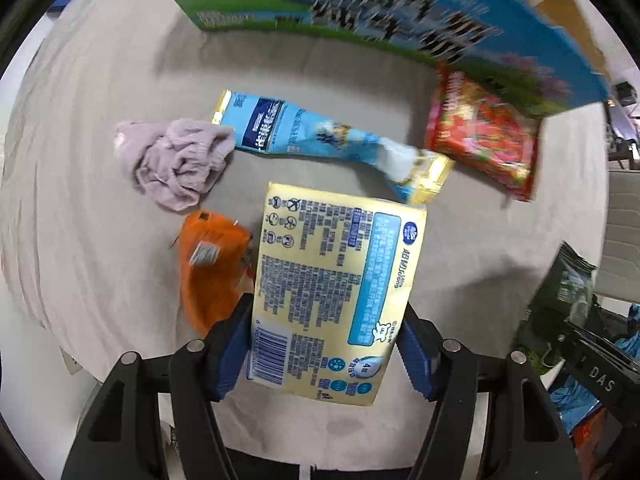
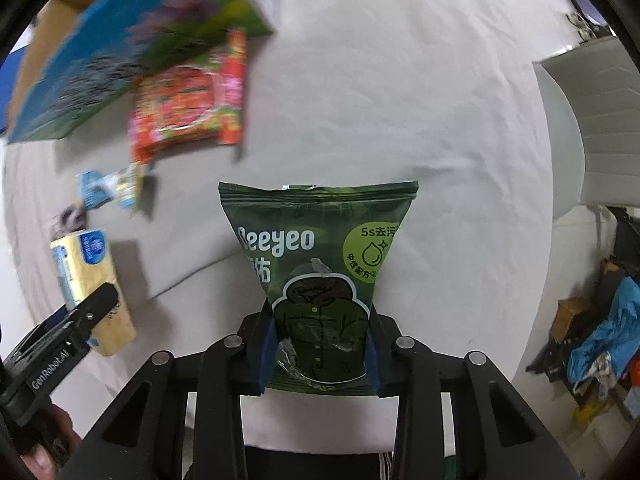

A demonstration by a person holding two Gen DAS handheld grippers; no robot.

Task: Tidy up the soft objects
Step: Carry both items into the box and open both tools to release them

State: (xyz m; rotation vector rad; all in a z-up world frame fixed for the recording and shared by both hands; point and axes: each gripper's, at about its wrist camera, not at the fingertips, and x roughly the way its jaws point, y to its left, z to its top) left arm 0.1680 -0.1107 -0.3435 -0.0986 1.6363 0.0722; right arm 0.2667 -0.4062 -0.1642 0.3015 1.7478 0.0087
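My left gripper point(image 1: 322, 344) is shut on a pale yellow printed pack point(image 1: 336, 280) and holds it above the grey cloth-covered table point(image 1: 100, 140); the pack also shows in the right wrist view point(image 2: 94, 284). My right gripper point(image 2: 322, 344) is shut on a dark green pouch point(image 2: 320, 264), also held above the table; the pouch shows at the right edge of the left wrist view point(image 1: 568, 292). On the table lie a light blue pouch point(image 1: 320, 140), a red snack bag point(image 1: 484, 136), a crumpled lilac cloth point(image 1: 176, 160) and an orange bag point(image 1: 208, 264).
A large blue and green printed cardboard box point(image 1: 380, 12) stands at the far side of the table, also in the right wrist view point(image 2: 120, 52). Beyond the table's right edge are a white chair point(image 2: 600, 120) and a pile of clutter point(image 2: 600, 344).
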